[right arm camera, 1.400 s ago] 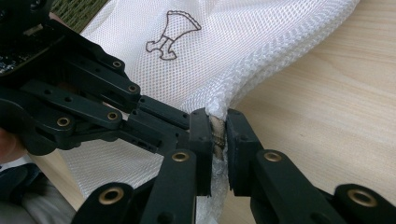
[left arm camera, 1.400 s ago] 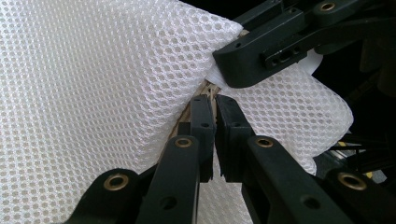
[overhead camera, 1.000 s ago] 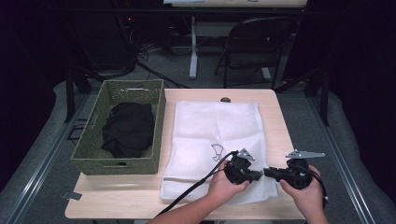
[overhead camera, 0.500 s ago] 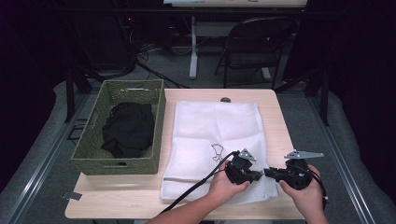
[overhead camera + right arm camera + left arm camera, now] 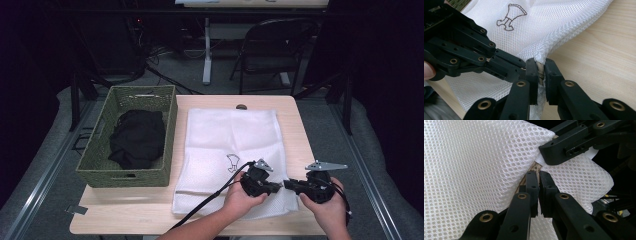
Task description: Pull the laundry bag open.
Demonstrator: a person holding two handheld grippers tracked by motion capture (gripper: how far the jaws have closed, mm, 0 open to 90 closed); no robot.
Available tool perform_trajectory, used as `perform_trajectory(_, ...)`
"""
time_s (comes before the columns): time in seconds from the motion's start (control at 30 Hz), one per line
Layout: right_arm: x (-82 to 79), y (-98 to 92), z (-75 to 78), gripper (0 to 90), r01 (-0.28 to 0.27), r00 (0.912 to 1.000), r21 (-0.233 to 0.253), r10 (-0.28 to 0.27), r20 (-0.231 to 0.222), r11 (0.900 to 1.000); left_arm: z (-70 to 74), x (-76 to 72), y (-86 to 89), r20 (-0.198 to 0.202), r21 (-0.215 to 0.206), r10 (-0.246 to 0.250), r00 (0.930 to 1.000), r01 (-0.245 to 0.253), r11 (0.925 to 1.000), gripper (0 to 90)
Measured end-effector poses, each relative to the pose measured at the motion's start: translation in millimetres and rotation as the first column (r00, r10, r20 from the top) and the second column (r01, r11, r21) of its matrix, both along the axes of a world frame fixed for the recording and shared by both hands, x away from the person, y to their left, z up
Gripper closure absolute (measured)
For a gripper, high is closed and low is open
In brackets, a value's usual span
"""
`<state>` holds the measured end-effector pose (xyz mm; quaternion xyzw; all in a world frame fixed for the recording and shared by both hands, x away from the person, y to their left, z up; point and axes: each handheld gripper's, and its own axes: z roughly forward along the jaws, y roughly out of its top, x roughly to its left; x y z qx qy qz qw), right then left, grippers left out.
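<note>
A white mesh bag [image 5: 230, 135] lies flat on the wooden table [image 5: 295, 130], with a small printed outline [image 5: 233, 162] near its front. My left gripper [image 5: 278, 186] and my right gripper [image 5: 288, 184] meet tip to tip at the bag's front right corner. In the left gripper view, my left gripper [image 5: 539, 176] is shut on the mesh bag's [image 5: 474, 165] edge, with the right gripper's jaws just above. In the right gripper view, my right gripper [image 5: 540, 65] is shut on the bunched, corded hem of the mesh bag [image 5: 564, 22], and the left gripper reaches in from the left.
A green woven basket [image 5: 171, 130] holding a black garment [image 5: 135, 137] stands at the table's left side. A folding chair [image 5: 270, 55] and cables sit on the floor beyond the far edge. Bare wood [image 5: 604, 50] lies to the right of the bag.
</note>
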<state>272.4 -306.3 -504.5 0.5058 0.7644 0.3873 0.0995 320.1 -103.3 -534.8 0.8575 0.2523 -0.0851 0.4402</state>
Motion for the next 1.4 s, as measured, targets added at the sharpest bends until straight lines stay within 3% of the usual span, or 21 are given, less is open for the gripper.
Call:
perform_trajectory(0.47, 0.4, -1.4, -0.8, 84.2, -0.002, 0.9999, 0.015, 0.002, -0.012, 1.000, 1.1, -2.9, 1.2, 0.008, 0.008, 0.012, 0.9999, -0.012, 0.9999, 87.3)
perform_trajectory(0.77, 0.2, -1.1, -0.3, 84.8, 0.004, 0.9999, 0.020, -0.004, -0.015, 1.000, -0.1, -2.4, 2.3, 0.005, -0.009, 0.015, 0.9999, -0.015, 0.9998, 87.4)
perform_trajectory(0.83, 0.4, -1.1, -0.9, 84.9, 0.009, 0.9998, 0.029, -0.008, -0.017, 1.000, 0.5, -3.6, 3.1, 0.011, 0.008, 0.018, 0.9998, -0.019, 0.9998, 87.4)
perform_trajectory(0.9, 1.1, -5.0, -1.8, 85.0, 0.038, 0.9993, -0.014, -0.038, 0.006, 0.999, -0.6, -5.2, 6.1, 0.015, 0.014, 0.024, 0.9996, -0.024, 0.9996, 87.3)
perform_trajectory(0.97, 1.0, -11.6, -2.4, 85.0, 0.054, 0.9985, 0.021, -0.054, -0.012, 0.998, -1.1, -4.2, 7.3, -0.009, 0.007, 0.029, 0.9995, -0.029, 0.9996, 87.3)
perform_trajectory(1.03, 0.9, -12.9, -2.4, 85.0, 0.057, 0.9983, 0.031, -0.056, -0.012, 0.998, -0.1, -4.2, 6.8, -0.001, 0.017, 0.036, 0.9993, -0.036, 0.9992, 87.3)
perform_trajectory(1.13, 0.9, -9.3, -1.4, 84.9, 0.049, 0.9988, 0.004, -0.049, 0.000, 0.999, -1.2, -4.9, 7.4, 0.018, 0.031, 0.033, 0.9993, -0.034, 0.9990, 87.3)
perform_trajectory(1.4, 0.9, -5.8, -1.3, 84.7, 0.038, 0.9992, -0.045, -0.038, 0.009, 0.998, -3.9, -4.3, 8.4, 0.014, 0.040, 0.036, 0.9992, -0.037, 0.9985, 87.3)
